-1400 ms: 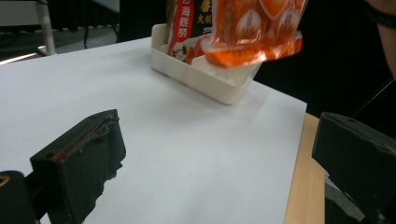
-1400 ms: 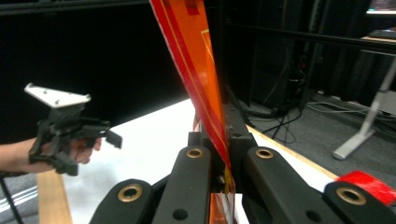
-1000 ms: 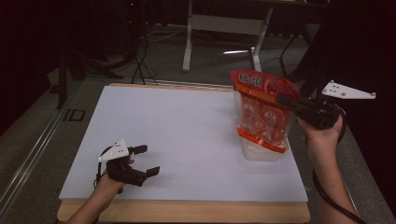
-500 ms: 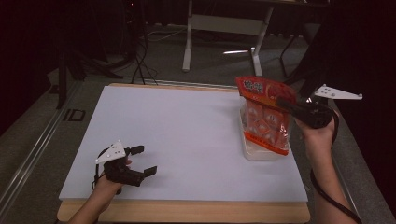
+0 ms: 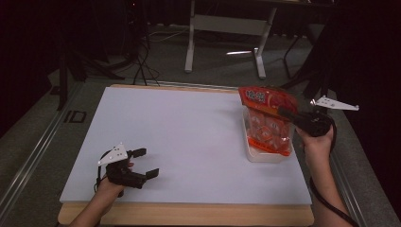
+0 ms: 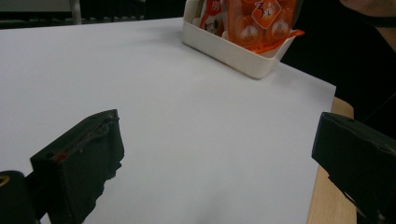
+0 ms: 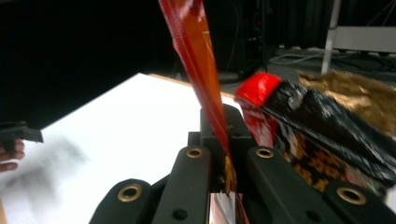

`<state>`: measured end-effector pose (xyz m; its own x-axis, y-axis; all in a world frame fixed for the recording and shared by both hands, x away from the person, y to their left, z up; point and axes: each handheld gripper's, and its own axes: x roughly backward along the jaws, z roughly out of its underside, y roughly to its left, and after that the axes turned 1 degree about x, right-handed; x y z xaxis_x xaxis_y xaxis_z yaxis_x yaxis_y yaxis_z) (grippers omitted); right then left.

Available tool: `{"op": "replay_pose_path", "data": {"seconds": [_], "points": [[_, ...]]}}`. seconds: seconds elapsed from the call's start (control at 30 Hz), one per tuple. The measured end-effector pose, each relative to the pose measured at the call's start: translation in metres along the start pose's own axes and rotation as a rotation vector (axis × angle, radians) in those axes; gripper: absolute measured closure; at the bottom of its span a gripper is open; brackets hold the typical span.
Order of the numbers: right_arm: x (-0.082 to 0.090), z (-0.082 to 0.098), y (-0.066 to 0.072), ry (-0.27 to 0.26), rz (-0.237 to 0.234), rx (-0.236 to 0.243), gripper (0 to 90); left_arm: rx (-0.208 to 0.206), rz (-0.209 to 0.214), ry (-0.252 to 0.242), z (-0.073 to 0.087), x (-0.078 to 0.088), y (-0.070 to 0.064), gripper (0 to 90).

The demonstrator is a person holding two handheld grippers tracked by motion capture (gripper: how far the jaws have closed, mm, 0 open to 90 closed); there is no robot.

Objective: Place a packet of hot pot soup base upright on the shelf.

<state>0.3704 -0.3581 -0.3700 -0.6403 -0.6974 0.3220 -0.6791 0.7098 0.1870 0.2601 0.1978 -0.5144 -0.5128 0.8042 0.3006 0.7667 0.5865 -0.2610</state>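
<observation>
From above, one white table [image 5: 189,142] and two grippers. Right gripper [image 5: 286,113] at the table's right edge, jaws clamped on the upper part of one orange snack bag [image 5: 267,120]; the bag's lower end sits in one white bin [image 5: 265,156] near the table's right side. Left gripper [image 5: 144,163] rests low at the near left, jaws spread wide, nothing between them, well apart from the bin.

Left gripper view: two black jaws far apart over bare white tabletop [image 6: 163,116]. One white bin [image 6: 233,51] across the table, orange bag [image 6: 257,21] standing in it.

Right gripper view: jaws shut tight on the orange bag's edge [image 7: 201,70], which rises upright from between them. Beside it, one dark packet with a red end [image 7: 299,112] and one crinkled gold packet [image 7: 355,93].
</observation>
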Motion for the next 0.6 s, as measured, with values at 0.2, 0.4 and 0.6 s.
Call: {"op": "replay_pose_path", "data": {"seconds": [0.2,0.4,0.6], "points": [[0.000,0.021,-0.014,0.012,0.013,-0.046,90.0,0.007,0.000,0.000,0.001,0.000,0.001,1.7],[0.004,0.039,-0.021,0.025,0.048,-0.054,89.8,0.004,0.010,0.016,0.003,-0.004,0.000,1.7],[0.010,0.046,-0.025,0.013,0.062,-0.064,88.7,0.008,0.005,0.014,0.003,-0.004,0.001,1.7]]}}
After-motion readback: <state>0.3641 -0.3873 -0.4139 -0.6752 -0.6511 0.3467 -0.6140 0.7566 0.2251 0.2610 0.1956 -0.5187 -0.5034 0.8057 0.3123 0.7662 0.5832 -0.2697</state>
